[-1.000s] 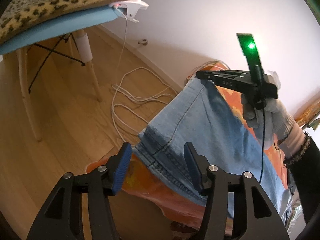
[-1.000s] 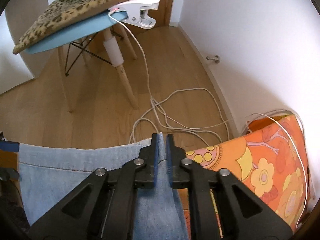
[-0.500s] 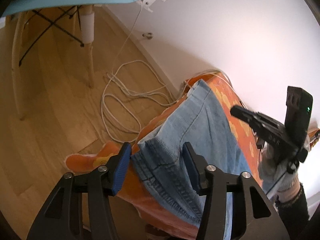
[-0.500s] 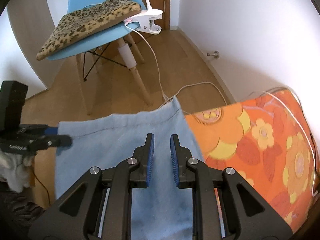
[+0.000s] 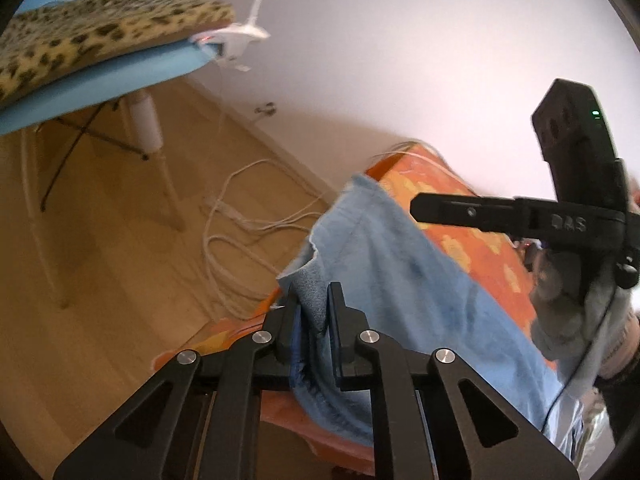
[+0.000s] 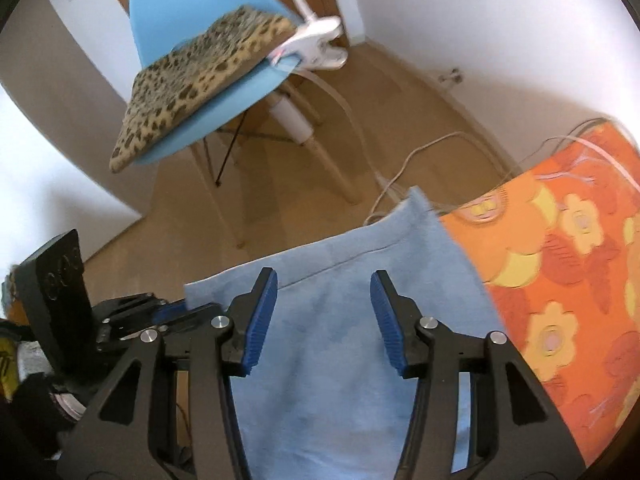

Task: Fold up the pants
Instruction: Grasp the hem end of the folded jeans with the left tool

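Light blue denim pants (image 5: pixel 404 280) lie on an orange flowered cloth (image 5: pixel 472 248). My left gripper (image 5: pixel 314 312) is shut on the near corner of the pants' end, with a bunch of denim pinched between its fingers. My right gripper (image 6: pixel 324 308) is open and empty, hovering just above the flat denim (image 6: pixel 340 360). In the left wrist view the right gripper (image 5: pixel 420 206) shows side-on above the pants' far edge. In the right wrist view the left gripper (image 6: pixel 176 312) holds the pants' left corner.
A blue chair (image 6: pixel 208 96) with a leopard-print cushion (image 6: pixel 200 76) and a white clip lamp (image 6: pixel 316 44) stands on the wooden floor. White cables (image 5: pixel 240 232) lie coiled on the floor by the wall. The orange cloth (image 6: pixel 568 280) extends to the right.
My left gripper, open around the pants' edge before, has closed on the denim corner. My right gripper has let go of the pants, opened wide and lifted back above them.
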Demonstrator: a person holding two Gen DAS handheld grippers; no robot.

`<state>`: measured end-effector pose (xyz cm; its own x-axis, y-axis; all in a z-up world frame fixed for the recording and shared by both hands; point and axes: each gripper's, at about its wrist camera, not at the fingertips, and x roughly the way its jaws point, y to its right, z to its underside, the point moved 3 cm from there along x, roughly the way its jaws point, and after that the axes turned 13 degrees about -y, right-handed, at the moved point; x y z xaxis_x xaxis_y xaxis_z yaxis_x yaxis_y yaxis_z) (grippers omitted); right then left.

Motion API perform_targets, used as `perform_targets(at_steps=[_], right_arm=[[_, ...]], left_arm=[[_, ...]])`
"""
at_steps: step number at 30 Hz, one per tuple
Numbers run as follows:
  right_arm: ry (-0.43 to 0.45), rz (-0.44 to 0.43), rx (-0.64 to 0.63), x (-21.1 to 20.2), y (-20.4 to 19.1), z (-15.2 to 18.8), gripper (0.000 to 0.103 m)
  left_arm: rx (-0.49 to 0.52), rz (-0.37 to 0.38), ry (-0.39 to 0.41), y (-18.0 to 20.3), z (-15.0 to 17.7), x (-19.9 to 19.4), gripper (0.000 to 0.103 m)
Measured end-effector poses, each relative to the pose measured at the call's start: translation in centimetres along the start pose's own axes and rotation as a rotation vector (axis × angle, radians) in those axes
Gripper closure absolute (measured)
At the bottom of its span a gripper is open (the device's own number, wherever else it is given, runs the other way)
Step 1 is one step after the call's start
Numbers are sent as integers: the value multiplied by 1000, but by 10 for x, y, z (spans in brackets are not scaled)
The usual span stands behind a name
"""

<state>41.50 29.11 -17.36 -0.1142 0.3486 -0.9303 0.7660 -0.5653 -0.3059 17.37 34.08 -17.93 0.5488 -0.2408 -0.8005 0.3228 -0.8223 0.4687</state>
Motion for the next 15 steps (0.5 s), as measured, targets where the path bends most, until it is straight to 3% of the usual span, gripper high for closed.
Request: perform_targets(at_steps=[4, 9, 15], right_arm=[[-67, 20, -57, 28, -26, -2, 52], [-88, 45, -110, 41, -47, 1, 52], [-87, 79, -76, 37, -40, 6, 52]], left_arm=[[-67, -17, -25, -19, 3, 1, 56], [-99, 3, -77, -30, 7, 11, 55], [-169, 65, -126, -34, 8, 25, 50]])
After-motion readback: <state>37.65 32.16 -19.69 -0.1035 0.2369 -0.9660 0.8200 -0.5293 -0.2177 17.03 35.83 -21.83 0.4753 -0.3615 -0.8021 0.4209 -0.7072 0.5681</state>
